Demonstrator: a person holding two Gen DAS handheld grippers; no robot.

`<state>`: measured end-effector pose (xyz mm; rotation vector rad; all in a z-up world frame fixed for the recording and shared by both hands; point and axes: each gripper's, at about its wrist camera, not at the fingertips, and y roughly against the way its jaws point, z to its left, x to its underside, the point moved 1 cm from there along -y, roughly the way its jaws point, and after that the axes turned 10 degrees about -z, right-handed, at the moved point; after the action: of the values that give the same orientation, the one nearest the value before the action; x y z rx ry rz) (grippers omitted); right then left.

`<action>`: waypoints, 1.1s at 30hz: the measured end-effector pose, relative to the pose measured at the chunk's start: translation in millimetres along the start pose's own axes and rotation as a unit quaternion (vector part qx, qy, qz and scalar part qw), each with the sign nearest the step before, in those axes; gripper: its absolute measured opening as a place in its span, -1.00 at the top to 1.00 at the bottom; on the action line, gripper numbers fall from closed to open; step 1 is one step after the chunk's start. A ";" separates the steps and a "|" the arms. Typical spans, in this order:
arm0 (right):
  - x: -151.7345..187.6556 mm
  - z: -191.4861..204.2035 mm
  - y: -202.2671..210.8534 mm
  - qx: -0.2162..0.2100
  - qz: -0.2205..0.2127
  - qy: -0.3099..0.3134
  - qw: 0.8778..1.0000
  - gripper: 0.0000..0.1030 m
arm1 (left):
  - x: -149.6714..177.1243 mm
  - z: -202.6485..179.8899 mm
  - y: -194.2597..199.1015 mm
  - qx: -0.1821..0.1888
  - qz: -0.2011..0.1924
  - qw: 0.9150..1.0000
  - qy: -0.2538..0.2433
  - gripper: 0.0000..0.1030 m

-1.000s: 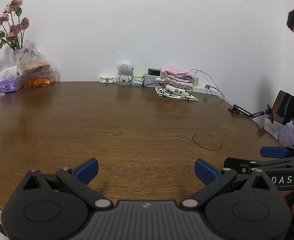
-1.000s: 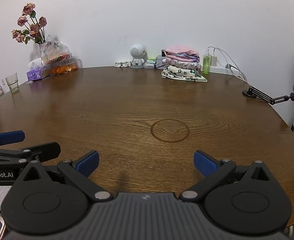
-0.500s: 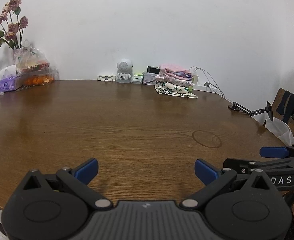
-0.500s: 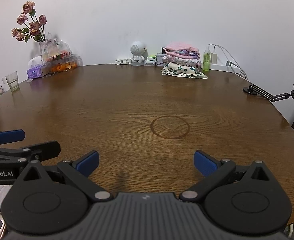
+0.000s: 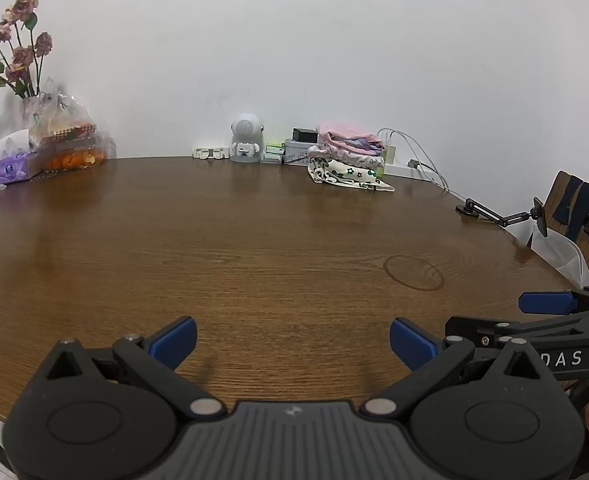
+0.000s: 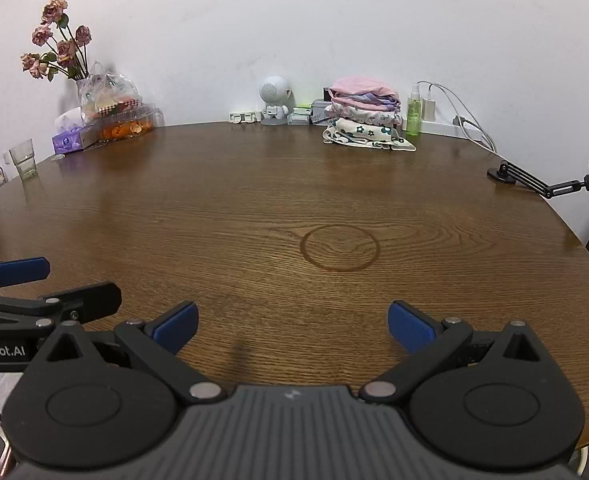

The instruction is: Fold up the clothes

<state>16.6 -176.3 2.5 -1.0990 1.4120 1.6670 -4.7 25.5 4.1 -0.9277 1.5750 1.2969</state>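
The big round brown wooden table is bare in the middle. The clothes are far off: a small pile of folded clothes, pink on top and white with green flowers at the bottom, sits at about 1 o'clock, by the white wall. In the left view the same pile is also at about 1 o'clock.

The left gripper, black with blue tips, is wide open and holds nothing. The right gripper is wide open too, and it is empty. Both hang low over the near edge of the table, side by side.

Not much has changed in the last second. Both grippers stay spread open just as they were. The views have only drifted a little. A person who sat at 3 o'clock in the left view a second ago is gone from it now, and the chair with dark clothes shows there.

This looks like a pause between clothes. No loose cloth lies in reach. I think the next job is to get a new piece and lay it flat on the bare wood near the dark ring mark.

A little white robot toy and a green spray bottle stand by the pile.
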 end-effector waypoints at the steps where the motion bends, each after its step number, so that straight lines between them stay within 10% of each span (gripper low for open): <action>1: 0.0 -0.1 -0.2 0.000 0.000 0.000 1.000 -0.99 | 0.1 -0.3 -0.3 0.000 0.000 1.000 0.000 -1.00; 33: 0.7 0.0 -0.7 0.002 0.002 -0.001 1.000 -0.99 | 0.5 -0.1 -0.7 0.001 0.002 1.000 -0.004 -1.00</action>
<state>16.9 -176.2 1.6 -1.0928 1.4159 1.6679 -4.2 25.2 3.5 -0.9178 1.5719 1.2994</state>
